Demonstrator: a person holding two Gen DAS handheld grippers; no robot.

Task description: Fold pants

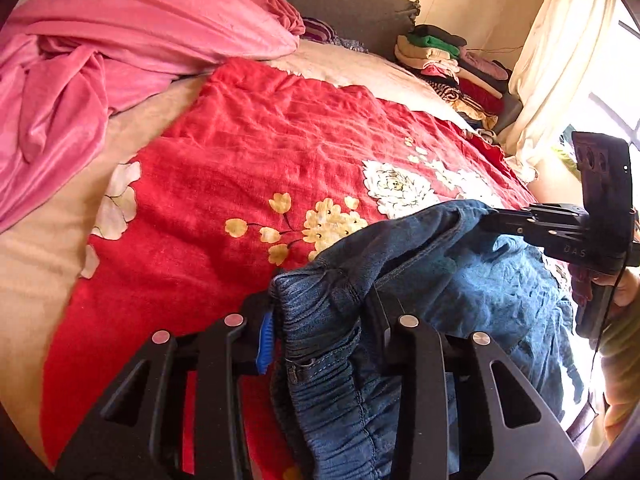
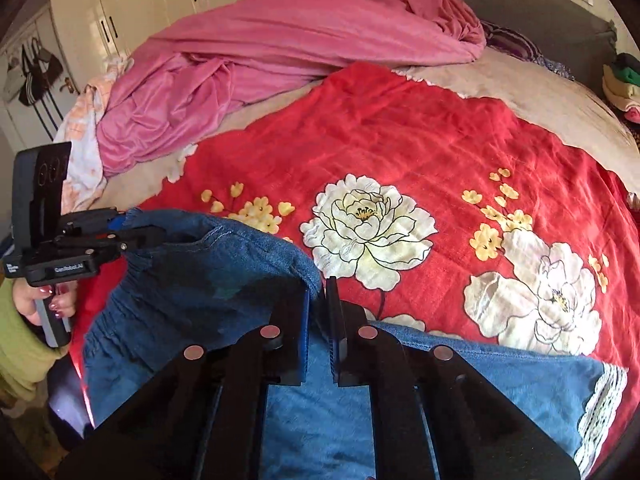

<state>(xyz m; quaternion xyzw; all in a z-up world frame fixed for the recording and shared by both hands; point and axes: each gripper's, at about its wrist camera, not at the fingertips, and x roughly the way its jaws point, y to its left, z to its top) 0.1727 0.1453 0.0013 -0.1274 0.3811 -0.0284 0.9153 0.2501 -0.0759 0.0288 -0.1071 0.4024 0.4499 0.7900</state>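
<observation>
Both grippers are clamped on the waistband of the blue denim pants (image 2: 192,292). The left gripper (image 1: 320,320) pinches one end, the right gripper (image 2: 320,316) the other, around 6 o'clock in each view, over the red floral blanket (image 2: 400,140), pink sheet (image 2: 280,48) bunched toward 11.

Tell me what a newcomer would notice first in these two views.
The red blanket with big white flowers fills the bed. In front, blue pants hang by the waistband between both tools: the left tool and the right tool each clamp an end. A pink sheet lies bunched at the far side by the headboard.
</observation>
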